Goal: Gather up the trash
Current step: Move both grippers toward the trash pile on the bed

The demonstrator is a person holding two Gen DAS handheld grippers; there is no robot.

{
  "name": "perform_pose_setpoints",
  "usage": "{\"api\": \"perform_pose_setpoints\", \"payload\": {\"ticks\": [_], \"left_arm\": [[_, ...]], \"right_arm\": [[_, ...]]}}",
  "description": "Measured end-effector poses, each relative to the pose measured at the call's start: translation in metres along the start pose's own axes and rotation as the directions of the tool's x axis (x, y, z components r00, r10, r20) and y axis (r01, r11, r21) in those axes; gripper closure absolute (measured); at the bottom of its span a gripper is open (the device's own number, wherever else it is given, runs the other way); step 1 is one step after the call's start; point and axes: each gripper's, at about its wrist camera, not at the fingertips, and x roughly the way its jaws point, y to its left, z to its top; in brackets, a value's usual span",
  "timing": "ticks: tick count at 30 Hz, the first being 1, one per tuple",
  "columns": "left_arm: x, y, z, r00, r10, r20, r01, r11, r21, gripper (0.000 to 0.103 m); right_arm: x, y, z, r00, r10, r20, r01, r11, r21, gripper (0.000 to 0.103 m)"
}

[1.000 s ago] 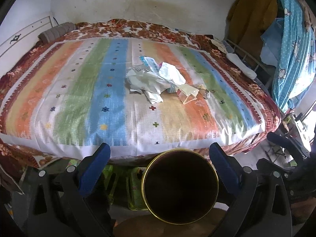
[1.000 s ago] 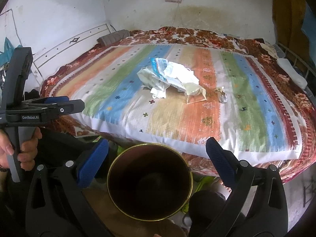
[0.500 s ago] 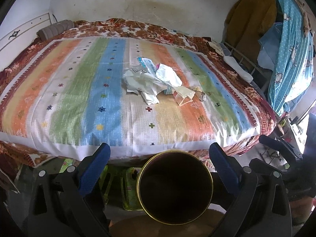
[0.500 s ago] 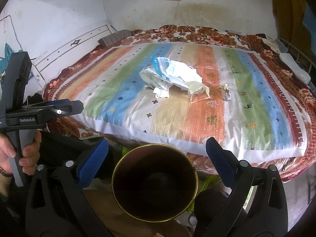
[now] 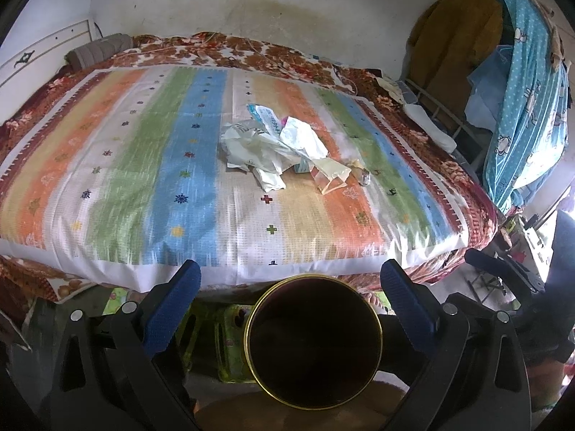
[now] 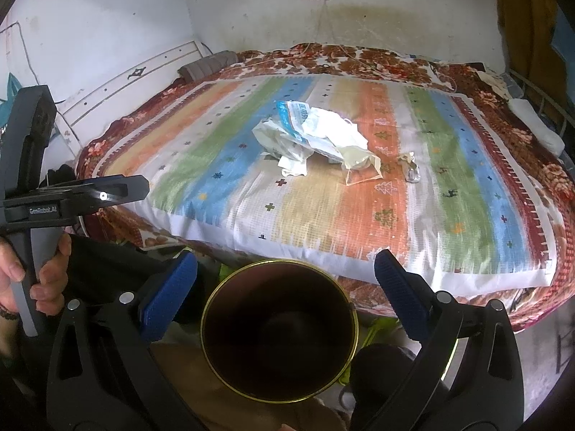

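A heap of crumpled white plastic bags and wrappers (image 5: 276, 145) lies in the middle of the striped bed cover (image 5: 143, 186); it also shows in the right wrist view (image 6: 312, 136). A small crumpled foil scrap (image 6: 409, 168) lies just right of the heap. A dark round bin with a gold rim (image 5: 312, 344) stands on the floor at the bed's near edge, below both grippers (image 6: 280, 330). My left gripper (image 5: 287, 287) is open and empty above the bin. My right gripper (image 6: 284, 280) is open and empty too.
Clothes and a blue dotted cloth (image 5: 521, 107) hang at the right of the bed. A grey roll (image 6: 208, 64) lies at the head end by the white headboard (image 6: 118, 86). The left gripper's body (image 6: 72, 197) shows at the left of the right wrist view.
Both grippers have drifted slightly back and up from the bed; the bin sits a little more to the centre. Jaws stay open and nothing has been picked up.
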Motion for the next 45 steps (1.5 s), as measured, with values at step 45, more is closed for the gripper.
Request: {"api": "perform_pose_setpoints", "payload": {"ticks": [45], "left_arm": [[0.107, 0.042, 0.152, 1.000, 0.000, -0.007, -0.001, 0.993, -0.118, 0.011]], "right_arm": [[0.108, -0.043, 0.134, 0.999, 0.027, -0.032, -0.024, 0.996, 0.087, 0.009]]}}
